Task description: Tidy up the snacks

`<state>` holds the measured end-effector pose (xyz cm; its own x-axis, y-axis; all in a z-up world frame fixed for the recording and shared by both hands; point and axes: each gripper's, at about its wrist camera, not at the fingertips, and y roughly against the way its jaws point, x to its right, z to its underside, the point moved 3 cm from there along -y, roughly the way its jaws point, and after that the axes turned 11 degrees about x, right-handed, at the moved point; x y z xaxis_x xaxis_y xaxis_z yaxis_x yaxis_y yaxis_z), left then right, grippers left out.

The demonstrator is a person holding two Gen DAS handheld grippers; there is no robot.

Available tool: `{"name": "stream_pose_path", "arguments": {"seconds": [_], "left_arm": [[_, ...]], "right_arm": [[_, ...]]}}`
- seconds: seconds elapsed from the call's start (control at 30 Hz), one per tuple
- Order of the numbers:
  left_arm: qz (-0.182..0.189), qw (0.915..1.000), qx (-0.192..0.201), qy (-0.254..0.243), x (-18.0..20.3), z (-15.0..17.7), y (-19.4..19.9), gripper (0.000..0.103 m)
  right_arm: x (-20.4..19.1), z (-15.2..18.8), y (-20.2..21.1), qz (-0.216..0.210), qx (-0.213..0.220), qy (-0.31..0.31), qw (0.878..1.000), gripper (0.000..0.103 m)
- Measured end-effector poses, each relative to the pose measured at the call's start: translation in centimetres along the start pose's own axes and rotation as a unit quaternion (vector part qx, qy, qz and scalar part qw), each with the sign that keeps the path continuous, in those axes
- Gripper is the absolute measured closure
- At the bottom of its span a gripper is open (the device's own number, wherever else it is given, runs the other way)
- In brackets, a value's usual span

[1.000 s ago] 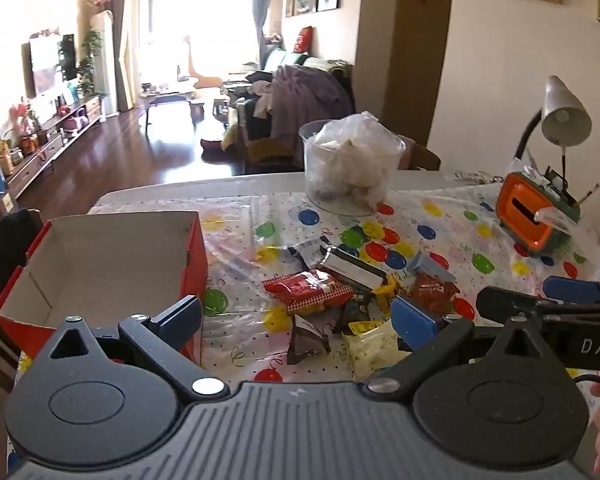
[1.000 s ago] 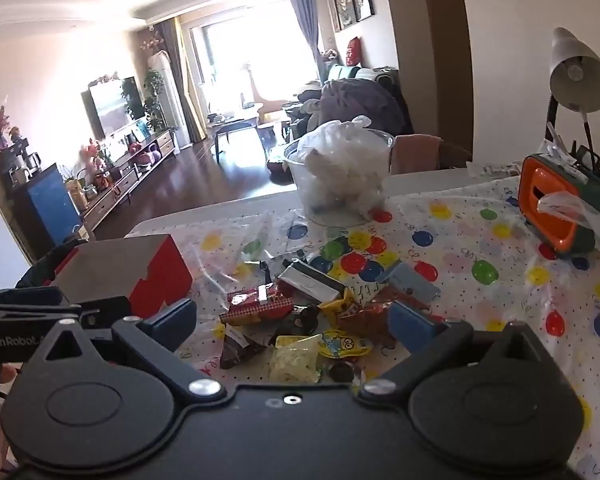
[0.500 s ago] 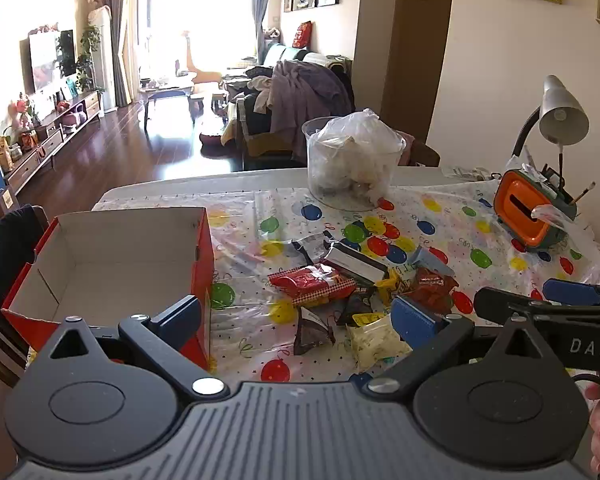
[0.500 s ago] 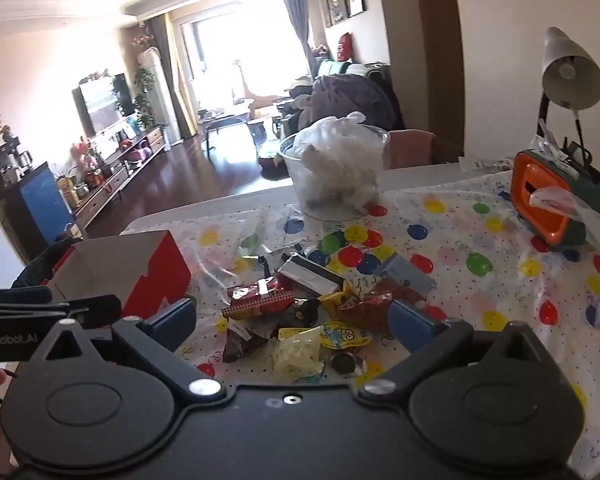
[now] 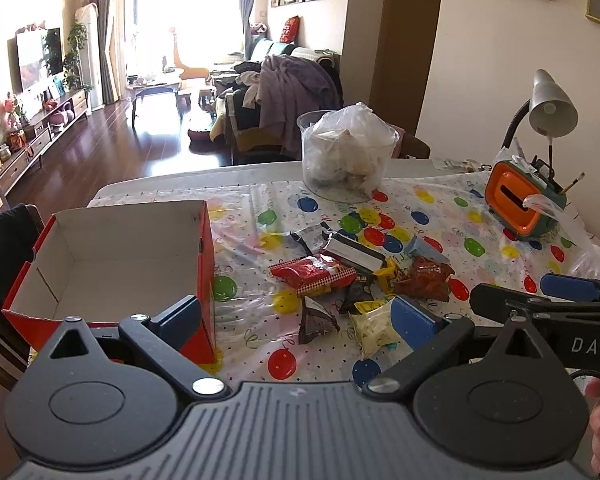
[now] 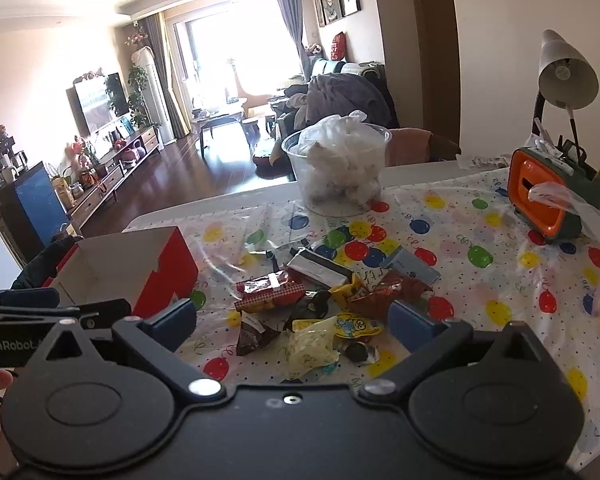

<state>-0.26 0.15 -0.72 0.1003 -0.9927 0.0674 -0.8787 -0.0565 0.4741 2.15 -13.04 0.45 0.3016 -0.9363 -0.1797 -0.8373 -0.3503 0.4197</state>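
Note:
A pile of snack packets lies mid-table on the balloon-print cloth: a red checkered packet [image 5: 315, 273] [image 6: 270, 291], a dark triangular packet [image 5: 315, 316] [image 6: 254, 332], a pale yellow packet [image 5: 374, 322] [image 6: 310, 344] and a brown-red packet [image 5: 426, 278] [image 6: 392, 290]. An empty red cardboard box [image 5: 112, 256] [image 6: 140, 264] stands at the left. My left gripper [image 5: 296, 318] is open and empty, held above the table's near edge between the box and the pile. My right gripper [image 6: 294, 322] is open and empty, just short of the pile.
A clear plastic tub [image 5: 346, 158] [image 6: 340, 172] stuffed with white bags stands at the back. An orange and green desk organizer [image 5: 524, 200] [image 6: 548, 200] and a grey lamp [image 5: 552, 110] [image 6: 566, 74] are at the right. A dark chair back [image 5: 4, 248] is left of the box.
Both grippers have drawn back and risen slightly, so more of the box's inside and the near table show. Nothing on the table has moved.

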Motion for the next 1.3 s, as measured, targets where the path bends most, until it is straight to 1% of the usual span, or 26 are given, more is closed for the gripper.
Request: {"name": "stream_pose_path", "arguments": {"seconds": [0.47,0.87,1.3], "left_arm": [[0.009,0.9999,-0.008,-0.003,-0.5,0.4,0.8,0.001],[0.025,0.9996,-0.01,-0.011,-0.7,0.9,1.6,0.001],[0.031,0.9993,-0.005,-0.018,-0.5,1.1,2.3,0.001]], "right_arm": [[-0.6,0.6,0.7,0.015,-0.008,-0.008,1.0,0.001],[-1.1,1.1,1.9,0.025,-0.001,-0.011,1.0,0.001],[-1.1,1.3,2.5,0.026,0.002,-0.012,1.0,0.001]]}}
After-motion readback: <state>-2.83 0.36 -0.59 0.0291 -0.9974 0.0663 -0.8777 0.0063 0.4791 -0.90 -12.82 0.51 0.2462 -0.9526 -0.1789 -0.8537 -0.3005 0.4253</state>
